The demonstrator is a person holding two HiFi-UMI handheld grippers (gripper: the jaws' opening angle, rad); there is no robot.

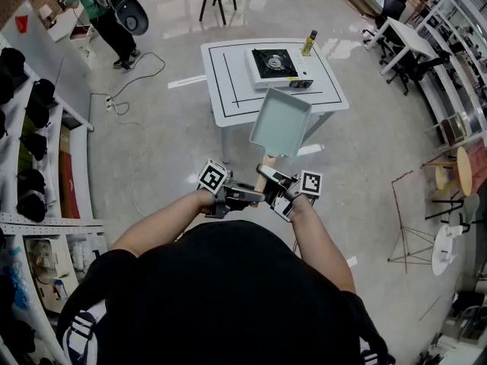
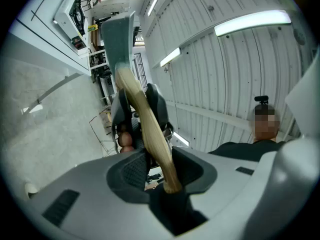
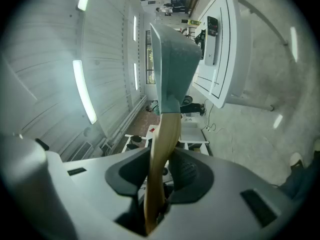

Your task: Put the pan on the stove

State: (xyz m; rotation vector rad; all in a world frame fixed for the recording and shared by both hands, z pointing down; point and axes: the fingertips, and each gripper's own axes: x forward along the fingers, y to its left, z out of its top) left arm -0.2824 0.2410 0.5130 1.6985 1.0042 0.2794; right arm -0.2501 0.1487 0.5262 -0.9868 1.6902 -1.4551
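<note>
Place: a lab or workshop in a large hall, not a home kitchen.
Floor: polished grey floor [image 1: 160,150] with a loose cable [image 1: 144,71] lying across it.
Work spot: one white table [image 1: 221,90] marked with black lines, a portable stove [image 1: 275,67] on top.
Sides: storage shelves [image 1: 46,166] on the left, desks [image 1: 407,36] and office chairs [image 1: 393,6] on the right.
Ceiling: ribbed metal ceiling [image 2: 225,74] with strip lights [image 2: 252,23].

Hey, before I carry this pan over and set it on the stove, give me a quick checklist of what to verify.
1. The left tongs shut on the wooden handle: ok.
2. The right tongs shut on the same handle: ok.
3. The pan looks empty: ok.
4. The stove sits on the table, nothing on its burner: ok.
5. The yellow can stands beside the stove, off the burner: ok.
6. Flame off: cannot tell.
</note>
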